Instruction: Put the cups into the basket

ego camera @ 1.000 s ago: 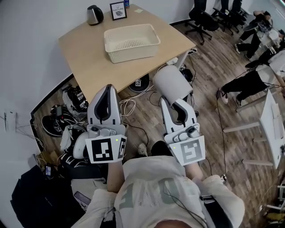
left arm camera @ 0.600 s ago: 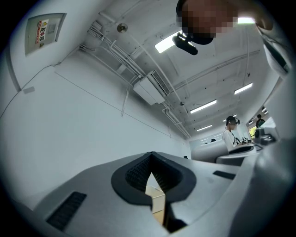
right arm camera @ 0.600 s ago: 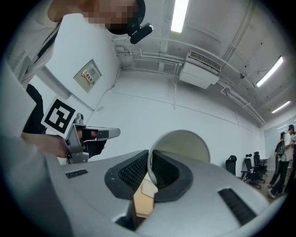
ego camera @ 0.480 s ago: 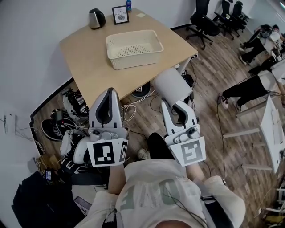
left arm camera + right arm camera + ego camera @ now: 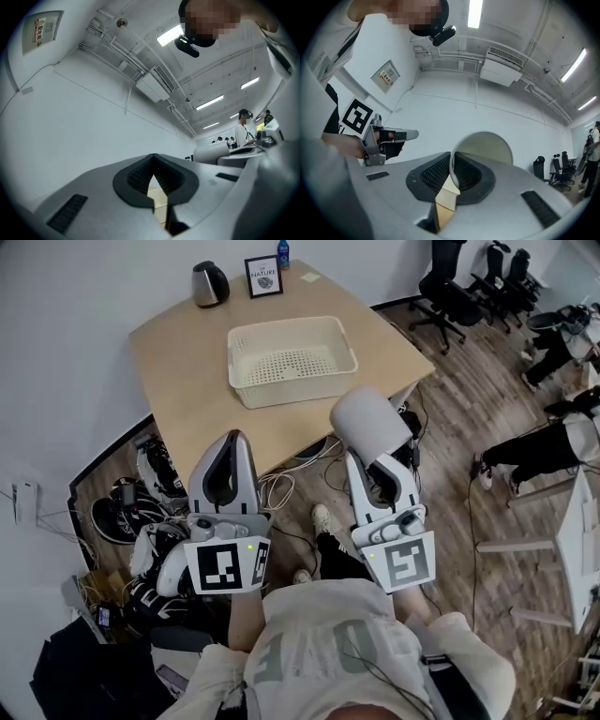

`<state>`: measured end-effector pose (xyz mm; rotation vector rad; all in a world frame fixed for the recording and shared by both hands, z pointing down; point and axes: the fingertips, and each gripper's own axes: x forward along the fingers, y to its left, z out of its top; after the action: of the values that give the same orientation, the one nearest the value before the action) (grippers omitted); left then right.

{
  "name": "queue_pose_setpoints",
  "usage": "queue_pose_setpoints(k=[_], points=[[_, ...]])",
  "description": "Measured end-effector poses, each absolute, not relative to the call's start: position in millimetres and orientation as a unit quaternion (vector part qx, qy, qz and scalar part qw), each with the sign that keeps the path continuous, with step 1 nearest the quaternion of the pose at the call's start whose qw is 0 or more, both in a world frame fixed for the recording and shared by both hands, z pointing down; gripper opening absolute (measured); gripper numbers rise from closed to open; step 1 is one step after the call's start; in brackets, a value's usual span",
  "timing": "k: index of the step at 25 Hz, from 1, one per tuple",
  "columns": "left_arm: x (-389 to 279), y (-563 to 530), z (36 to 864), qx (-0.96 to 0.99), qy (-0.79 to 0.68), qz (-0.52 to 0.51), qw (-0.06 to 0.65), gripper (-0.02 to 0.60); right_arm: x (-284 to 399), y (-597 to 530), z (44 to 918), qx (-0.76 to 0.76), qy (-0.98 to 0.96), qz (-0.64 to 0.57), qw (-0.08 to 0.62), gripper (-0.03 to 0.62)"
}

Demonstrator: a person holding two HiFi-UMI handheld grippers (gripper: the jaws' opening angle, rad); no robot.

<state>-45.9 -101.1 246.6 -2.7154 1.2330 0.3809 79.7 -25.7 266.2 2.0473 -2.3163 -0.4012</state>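
Note:
My right gripper (image 5: 361, 460) is shut on the rim of a white cup (image 5: 367, 423), which it holds on its side in the air just off the near edge of the wooden table (image 5: 187, 362). In the right gripper view the cup's wall (image 5: 487, 145) stands pinched between the two pads of the right gripper (image 5: 451, 176). The cream perforated basket (image 5: 291, 357) sits on the table ahead of the cup, with nothing visible inside it. My left gripper (image 5: 228, 442) hangs level beside the right one, its jaws together and nothing held; the left gripper (image 5: 152, 180) points slightly upward.
A dark kettle (image 5: 210, 282), a framed picture (image 5: 263, 276), a small bottle (image 5: 283, 254) and a sticky note (image 5: 310, 277) stand along the table's far side. Cables and gear (image 5: 159, 493) lie under its left edge. Office chairs (image 5: 450, 287) and people (image 5: 553, 437) are to the right.
Both grippers and the head view have advanced toward the table; the basket and table now sit lower and nearer in the head view. The cup stays in the right gripper.

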Motion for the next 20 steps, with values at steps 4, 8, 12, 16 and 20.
queue_pose_setpoints(k=[4, 8, 12, 16, 20], points=[[-19.8, -150.7, 241.9, -0.896, 0.421, 0.124, 0.071, 0.008, 110.6, -75.3, 264.1, 0.652, -0.747, -0.127, 0.008, 0.02], [8.2, -190.2, 237.0, -0.891, 0.431, 0.124, 0.075, 0.008, 142.1, -118.4, 262.5, 0.645, -0.754, -0.125, 0.006, 0.02], [36.2, -233.9, 233.7, -0.887, 0.44, 0.12, 0.074, 0.008, 171.2, -161.5, 261.1, 0.636, -0.761, -0.125, 0.009, 0.02], [61.7, -271.8, 227.9, -0.881, 0.451, 0.119, 0.08, 0.007, 200.2, -201.7, 262.4, 0.628, -0.769, -0.119, 0.011, 0.02], [81.9, -296.7, 233.1, -0.879, 0.459, 0.104, 0.077, 0.007, 223.1, -232.7, 265.1, 0.62, -0.777, -0.113, 0.014, 0.02]])
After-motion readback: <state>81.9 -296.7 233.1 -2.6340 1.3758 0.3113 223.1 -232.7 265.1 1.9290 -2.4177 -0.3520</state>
